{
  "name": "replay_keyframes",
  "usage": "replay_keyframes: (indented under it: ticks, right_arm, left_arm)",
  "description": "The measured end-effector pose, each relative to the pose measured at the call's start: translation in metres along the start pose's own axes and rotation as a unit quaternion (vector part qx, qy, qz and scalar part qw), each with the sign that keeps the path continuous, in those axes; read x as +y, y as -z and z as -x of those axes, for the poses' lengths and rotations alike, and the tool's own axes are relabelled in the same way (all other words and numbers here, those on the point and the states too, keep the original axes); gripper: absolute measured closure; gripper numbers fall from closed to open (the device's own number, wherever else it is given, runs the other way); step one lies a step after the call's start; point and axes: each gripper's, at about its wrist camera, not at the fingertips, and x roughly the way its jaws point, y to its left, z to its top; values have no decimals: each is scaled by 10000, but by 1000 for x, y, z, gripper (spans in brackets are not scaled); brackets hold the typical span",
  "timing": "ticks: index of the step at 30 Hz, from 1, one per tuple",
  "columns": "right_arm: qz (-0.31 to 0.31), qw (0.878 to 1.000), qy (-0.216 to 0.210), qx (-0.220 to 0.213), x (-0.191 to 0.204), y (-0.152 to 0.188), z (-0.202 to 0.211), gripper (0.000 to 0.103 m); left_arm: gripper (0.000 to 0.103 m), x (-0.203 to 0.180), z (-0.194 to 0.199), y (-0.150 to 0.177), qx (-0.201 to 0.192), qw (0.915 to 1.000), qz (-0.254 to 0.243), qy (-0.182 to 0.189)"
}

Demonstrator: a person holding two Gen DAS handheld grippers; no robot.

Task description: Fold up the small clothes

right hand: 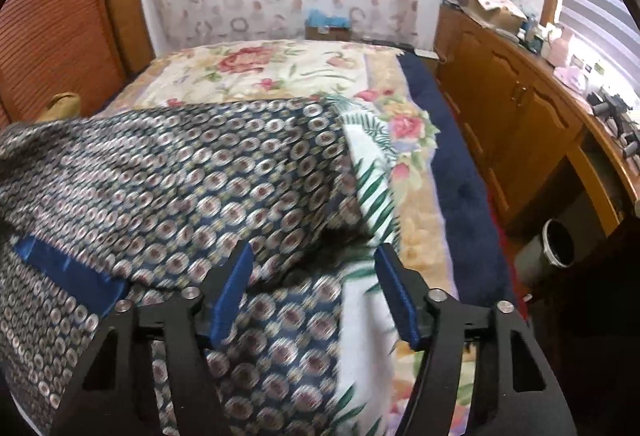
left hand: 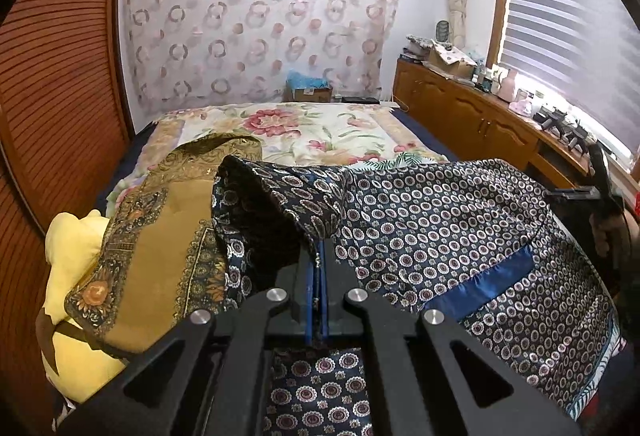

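Left gripper point(left hand: 318, 256), frame centre, pinches the navy patterned garment point(left hand: 440, 228). Right gripper point(right hand: 316, 276), lower centre, fingers spread over its edge. Floral bedspread point(right hand: 256, 68) beyond.

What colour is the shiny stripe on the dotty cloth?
Bright blue satin band on the navy circle-patterned garment; clearest in the left wrist view.

Two tongs point(left hand: 318, 276) point(right hand: 316, 296), four garments point(left hand: 440, 220) point(left hand: 160, 236) point(left hand: 76, 276) point(right hand: 372, 172).

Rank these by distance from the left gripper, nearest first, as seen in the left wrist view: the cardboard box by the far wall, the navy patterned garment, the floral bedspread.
1. Navy patterned garment: clamped in the left gripper.
2. Floral bedspread: beyond the garment, mid-bed.
3. Cardboard box: behind the bed, at the wall.
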Motion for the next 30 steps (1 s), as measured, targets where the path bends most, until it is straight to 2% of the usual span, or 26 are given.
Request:
replay_keyframes:
  ticks: [3, 5, 9, 10, 13, 17, 24, 30]
  right_arm:
    - [-109, 9999, -20, 119, -5, -10, -11, 46]
    - [-69, 9997, 32, 227, -5, -14, -21, 57]
    - [195, 9982, 306, 484, 3, -17, -38, 70]
    - [250, 9978, 309, 521, 4, -16, -40, 79]
    - [350, 9981, 276, 432, 8, -12, -36, 95]
    - [370, 9992, 85, 86, 12, -9, -14, 102]
    - [512, 9978, -272, -307, 29, 4, 46, 103]
    - [826, 9942, -441, -521, 44, 34, 95, 103]
  left_arm:
    - [103, 1, 0, 1, 13, 10000, -18, -37]
    - [103, 2, -1, 3, 17, 10000, -18, -58]
    - [103, 5, -2, 7, 39, 9999, 28, -160]
    - [103, 6, -1, 8, 28, 9999, 43, -161]
    - [103, 9, 3, 10, -12, 9999, 102, -121]
    - [103, 12, 12, 11, -75, 9998, 161, -19]
    - [103, 11, 42, 22, -222, 9991, 291, 233]
    - [103, 15, 76, 42, -304, 9983, 328, 365]
